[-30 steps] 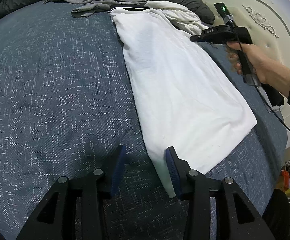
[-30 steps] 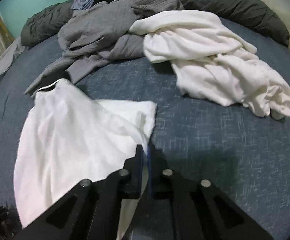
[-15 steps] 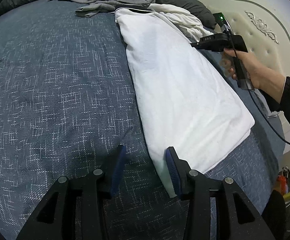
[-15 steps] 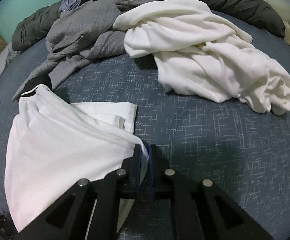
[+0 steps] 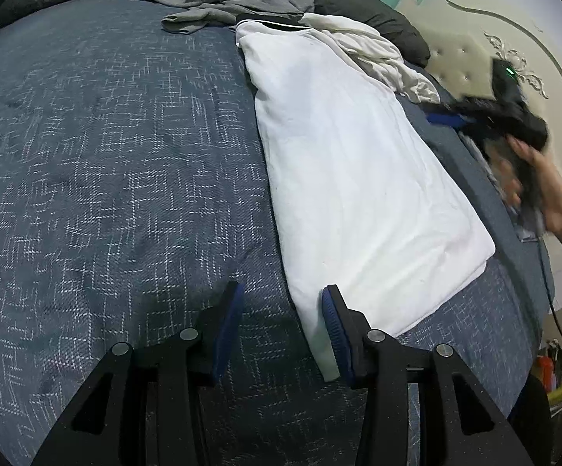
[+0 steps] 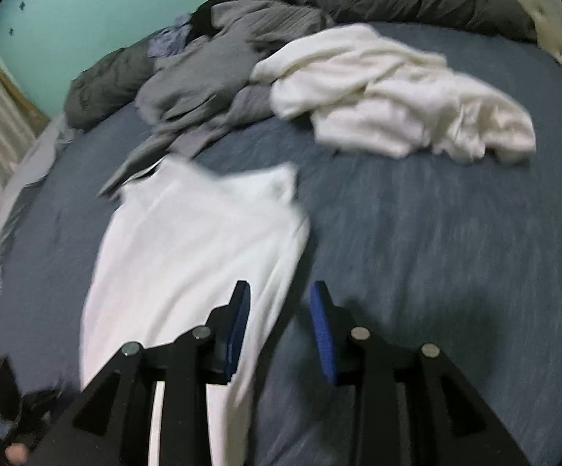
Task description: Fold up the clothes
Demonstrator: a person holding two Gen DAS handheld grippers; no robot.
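The white shirt (image 5: 358, 178) lay folded lengthwise on the blue bedspread (image 5: 106, 155). The left gripper (image 5: 281, 326) stood half open, its hem corner beside one pad, unpinched. The right gripper (image 6: 279, 330) was opening, nothing clamped between its jaws. Risk: the released side fold could spring back; an unsecured hem could shift.

1. Right gripper (image 6: 281, 310): jaws opening, pads clear of the cloth; white shirt (image 6: 188, 256) edge lies under the gap.
2. Shirt folded lengthwise, flat on blue bedspread (image 6: 436, 252).
3. Behind: cream garment (image 6: 389, 97), grey garment (image 6: 219, 73), both crumpled.
4. Frame motion-blurred.
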